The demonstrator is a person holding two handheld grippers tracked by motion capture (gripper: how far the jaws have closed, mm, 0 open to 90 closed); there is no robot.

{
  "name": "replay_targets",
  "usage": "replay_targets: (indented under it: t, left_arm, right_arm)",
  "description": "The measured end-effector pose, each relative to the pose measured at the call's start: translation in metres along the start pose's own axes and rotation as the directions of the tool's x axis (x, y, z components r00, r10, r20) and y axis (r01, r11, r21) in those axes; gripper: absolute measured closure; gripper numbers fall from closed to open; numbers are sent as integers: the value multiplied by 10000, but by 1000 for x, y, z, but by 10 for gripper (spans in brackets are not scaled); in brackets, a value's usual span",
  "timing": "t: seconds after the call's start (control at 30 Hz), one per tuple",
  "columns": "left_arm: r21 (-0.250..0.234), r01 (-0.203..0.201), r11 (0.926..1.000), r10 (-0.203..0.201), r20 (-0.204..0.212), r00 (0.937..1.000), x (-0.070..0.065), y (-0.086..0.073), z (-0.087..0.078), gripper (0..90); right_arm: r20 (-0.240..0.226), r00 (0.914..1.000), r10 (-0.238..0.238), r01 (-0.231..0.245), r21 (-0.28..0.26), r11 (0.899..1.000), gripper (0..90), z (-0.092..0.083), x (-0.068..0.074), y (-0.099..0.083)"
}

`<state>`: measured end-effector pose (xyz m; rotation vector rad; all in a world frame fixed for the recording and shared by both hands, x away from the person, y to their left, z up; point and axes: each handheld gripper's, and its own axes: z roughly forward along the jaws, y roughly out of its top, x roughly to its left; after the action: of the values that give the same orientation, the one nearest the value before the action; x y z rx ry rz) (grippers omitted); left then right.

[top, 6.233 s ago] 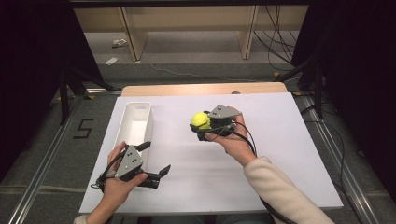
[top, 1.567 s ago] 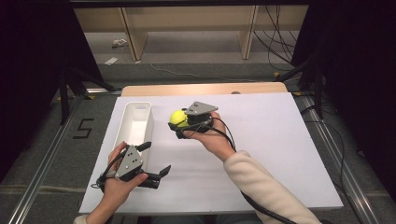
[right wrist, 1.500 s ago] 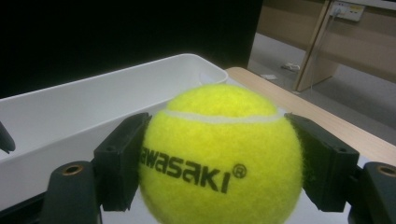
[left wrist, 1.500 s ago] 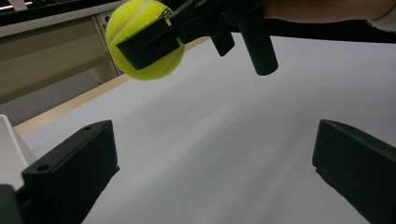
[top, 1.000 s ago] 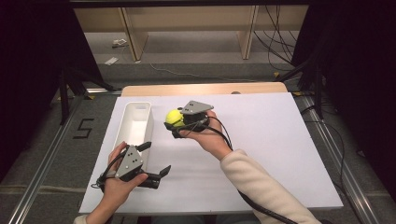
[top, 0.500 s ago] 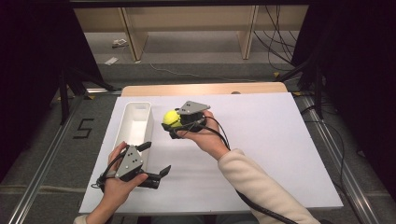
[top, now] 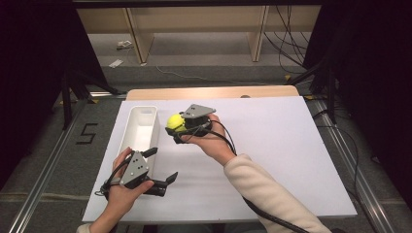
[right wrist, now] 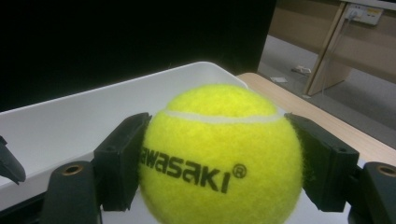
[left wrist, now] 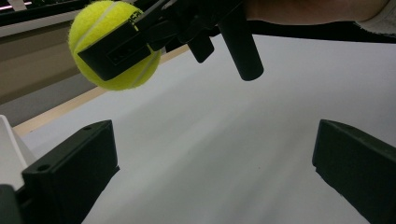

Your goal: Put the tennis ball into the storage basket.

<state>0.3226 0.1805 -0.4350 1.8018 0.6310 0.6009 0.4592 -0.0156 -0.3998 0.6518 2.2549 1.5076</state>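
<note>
High view: the yellow tennis ball (top: 174, 122) is held clamped in the right gripper (top: 179, 130) above the table, just beside the white bin (top: 141, 127), not yet released into it, while the left gripper (top: 160, 167) is held wide open, empty.

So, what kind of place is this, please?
Probably a lab or test room, not a home. A white board covers the table inside dark curtains, loose cables lie on the floor, and a floor mark reads 5.

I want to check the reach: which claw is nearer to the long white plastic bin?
Left. The left claw is open right beside the long white plastic bin; the right claw holds the yellow tennis ball just off its side.
</note>
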Motion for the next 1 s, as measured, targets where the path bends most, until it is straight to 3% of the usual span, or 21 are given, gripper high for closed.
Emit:
replay_targets:
  t: [1.0]
  left_arm:
    - [-20,-7,10000,7,13,10000,0,1,0,0]
  right_arm:
    - [-140,9998,-147,146,-39,9999,264,10,8,10]
